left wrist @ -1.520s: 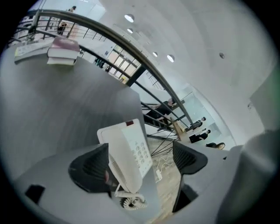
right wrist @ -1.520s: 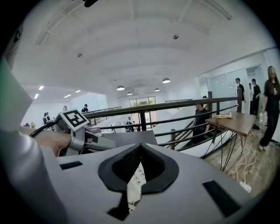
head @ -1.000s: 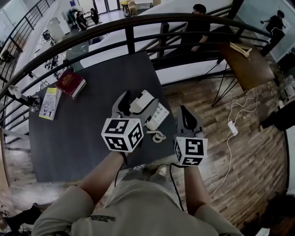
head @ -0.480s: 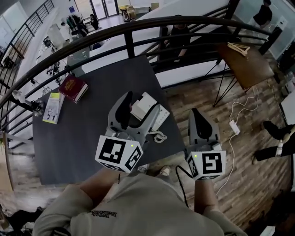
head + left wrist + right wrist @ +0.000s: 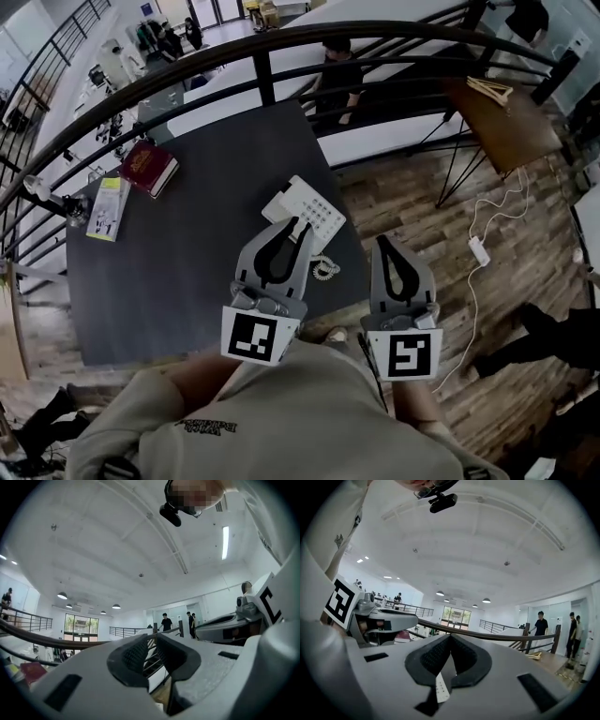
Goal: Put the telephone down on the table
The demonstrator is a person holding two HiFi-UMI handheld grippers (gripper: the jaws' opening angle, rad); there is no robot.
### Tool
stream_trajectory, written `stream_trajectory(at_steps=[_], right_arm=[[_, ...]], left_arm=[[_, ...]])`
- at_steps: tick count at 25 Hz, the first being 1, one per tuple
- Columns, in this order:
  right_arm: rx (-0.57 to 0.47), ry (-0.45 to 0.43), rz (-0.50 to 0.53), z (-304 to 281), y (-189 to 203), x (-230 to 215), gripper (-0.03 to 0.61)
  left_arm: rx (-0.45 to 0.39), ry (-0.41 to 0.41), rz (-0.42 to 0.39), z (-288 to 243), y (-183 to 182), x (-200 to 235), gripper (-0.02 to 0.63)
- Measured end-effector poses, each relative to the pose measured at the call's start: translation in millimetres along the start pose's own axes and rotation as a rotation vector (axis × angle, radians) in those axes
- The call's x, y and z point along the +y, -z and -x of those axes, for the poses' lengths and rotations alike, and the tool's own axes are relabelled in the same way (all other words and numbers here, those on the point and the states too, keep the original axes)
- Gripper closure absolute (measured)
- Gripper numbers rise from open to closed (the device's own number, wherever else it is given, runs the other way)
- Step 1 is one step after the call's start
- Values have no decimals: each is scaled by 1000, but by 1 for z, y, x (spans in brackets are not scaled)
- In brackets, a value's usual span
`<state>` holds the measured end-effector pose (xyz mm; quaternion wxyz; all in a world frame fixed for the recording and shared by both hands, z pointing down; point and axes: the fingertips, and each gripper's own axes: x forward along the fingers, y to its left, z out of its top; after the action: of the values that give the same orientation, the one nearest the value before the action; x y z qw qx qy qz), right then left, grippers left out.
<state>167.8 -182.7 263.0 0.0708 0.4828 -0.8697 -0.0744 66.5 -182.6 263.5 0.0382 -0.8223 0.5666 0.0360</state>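
The white telephone (image 5: 305,210), keypad up, lies flat near the right edge of the dark table (image 5: 187,253), its coiled cord (image 5: 324,270) trailing toward me. My left gripper (image 5: 299,226) hovers above the phone's near edge and hides part of it. Its jaws are closing, their tips meet, and nothing is between them. In the left gripper view the left gripper (image 5: 152,638) points level at a railing and a hall. My right gripper (image 5: 387,242) hangs over the floor beside the table, shut and empty; the right gripper (image 5: 450,637) shows only a small white slip low between its pads.
A red book (image 5: 147,167) and a pale booklet (image 5: 105,208) lie at the table's far left. A black curved railing (image 5: 262,70) runs behind the table. A wooden side table (image 5: 502,117) and a white power strip (image 5: 478,251) with cable are on the plank floor to the right. People stand beyond the railing.
The left gripper, earlier open around the white handset, has let go, pulled back toward me, risen and closed. The telephone now lies alone on the table. The right gripper also drew back.
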Motion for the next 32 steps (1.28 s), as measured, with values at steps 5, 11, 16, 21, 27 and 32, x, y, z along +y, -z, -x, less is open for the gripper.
stream_trajectory(at_steps=[5, 11, 16, 21, 27, 32], right_arm=[[61, -39, 8, 7, 28, 16, 575], [84, -50, -65, 13, 51, 26, 575], [86, -57, -54, 12, 55, 30, 577], [97, -42, -50, 17, 54, 25, 575], [88, -6, -42, 17, 50, 17, 577], [74, 10, -47, 14, 43, 15, 577]], left_arm=[[34, 0, 21, 7, 18, -2, 589], [72, 6, 15, 20, 40, -5, 609], [61, 8, 47, 29, 42, -6, 609], [70, 19, 42, 28, 42, -7, 609], [67, 30, 41, 24, 40, -7, 609], [64, 35, 38, 21, 38, -6, 609]])
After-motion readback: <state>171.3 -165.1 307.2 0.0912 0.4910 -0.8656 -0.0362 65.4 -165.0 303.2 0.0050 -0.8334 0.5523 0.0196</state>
